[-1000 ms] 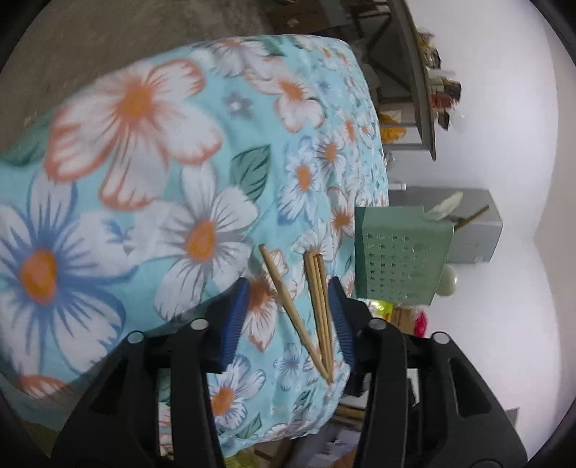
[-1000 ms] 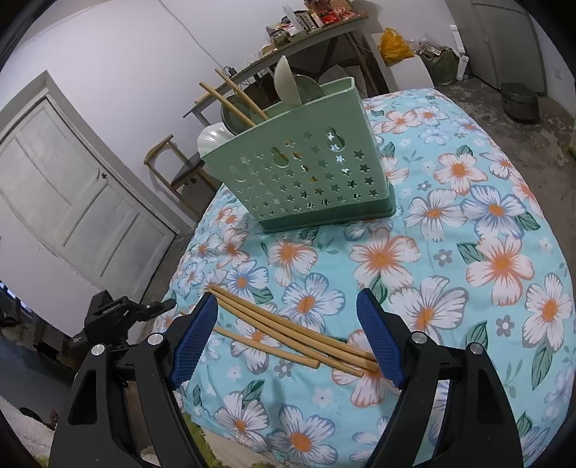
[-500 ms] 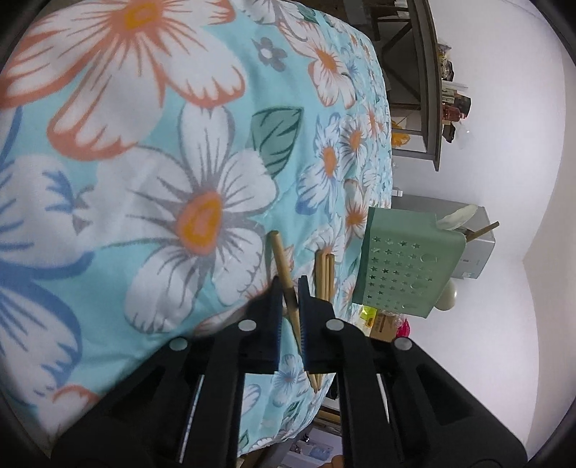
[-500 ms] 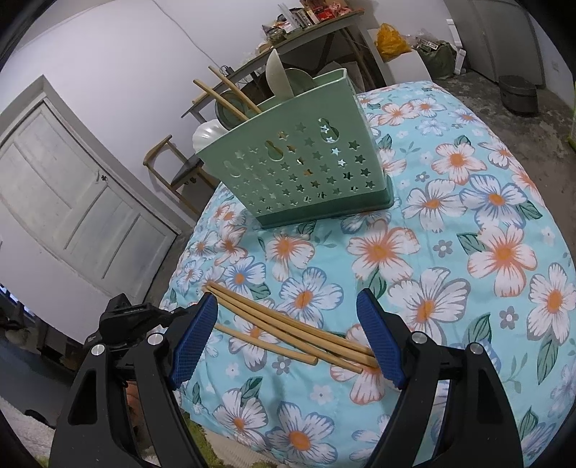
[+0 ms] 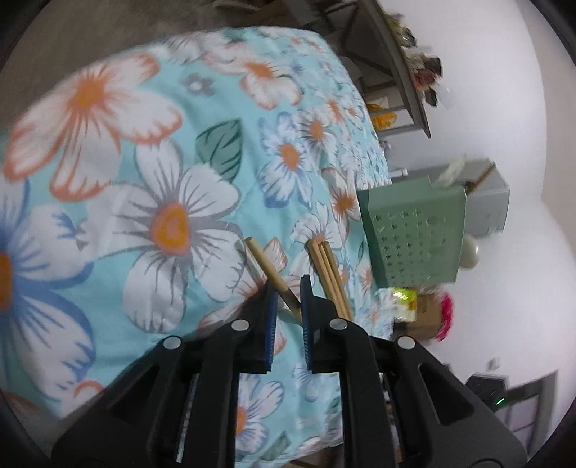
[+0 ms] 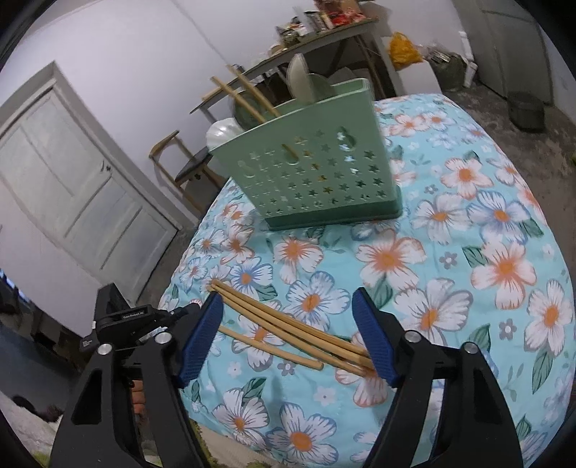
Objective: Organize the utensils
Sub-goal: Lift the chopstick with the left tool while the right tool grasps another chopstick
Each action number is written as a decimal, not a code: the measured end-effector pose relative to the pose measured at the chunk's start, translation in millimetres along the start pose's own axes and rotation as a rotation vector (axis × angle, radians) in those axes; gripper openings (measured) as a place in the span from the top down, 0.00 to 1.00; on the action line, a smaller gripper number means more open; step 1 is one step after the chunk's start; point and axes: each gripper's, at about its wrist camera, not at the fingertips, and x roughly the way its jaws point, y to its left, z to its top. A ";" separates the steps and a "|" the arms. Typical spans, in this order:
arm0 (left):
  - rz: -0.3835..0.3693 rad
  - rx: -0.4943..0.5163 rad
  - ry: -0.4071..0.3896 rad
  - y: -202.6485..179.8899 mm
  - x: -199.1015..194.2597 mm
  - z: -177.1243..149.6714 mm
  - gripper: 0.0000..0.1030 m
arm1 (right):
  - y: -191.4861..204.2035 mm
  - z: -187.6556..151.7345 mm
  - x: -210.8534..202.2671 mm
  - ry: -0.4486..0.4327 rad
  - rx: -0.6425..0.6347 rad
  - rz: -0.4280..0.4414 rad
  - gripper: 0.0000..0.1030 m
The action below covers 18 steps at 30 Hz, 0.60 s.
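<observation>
While the left gripper [image 5: 288, 298] fingers pinch one chopstick [image 5: 268, 270], only the right gripper [image 6: 288, 334] view shows its fingers closing, empty.

A white panelled door [image 6: 72, 201] filled the left of the right wrist view. A wooden chair [image 6: 180, 169] stood right of it. At top centre a cluttered shelf [image 6: 324, 32] ran along the white wall, with a yellow bag [image 6: 405, 52] and a dark pot [image 6: 525, 109] on the floor toward the upper right.

Pale plain wall [image 6: 151, 54] behind, panelled white door [image 6: 72, 194] at left. Cluttered grey shelf table [image 6: 324, 34] beyond, bare concrete floor [image 6: 547, 144].
</observation>
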 end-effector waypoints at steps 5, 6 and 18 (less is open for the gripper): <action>0.007 0.075 -0.023 -2.3 -5.3 -3.8 0.87 | 31.5 1.5 22.3 0.062 -0.158 0.019 0.53; 0.001 0.073 -0.024 0.2 -6.4 -3.2 0.87 | 39.2 0.8 29.4 0.080 -0.196 0.023 0.54; -0.054 0.091 -0.026 11.6 -11.5 -3.8 0.87 | 96.7 9.3 107.1 0.295 -0.580 0.014 0.76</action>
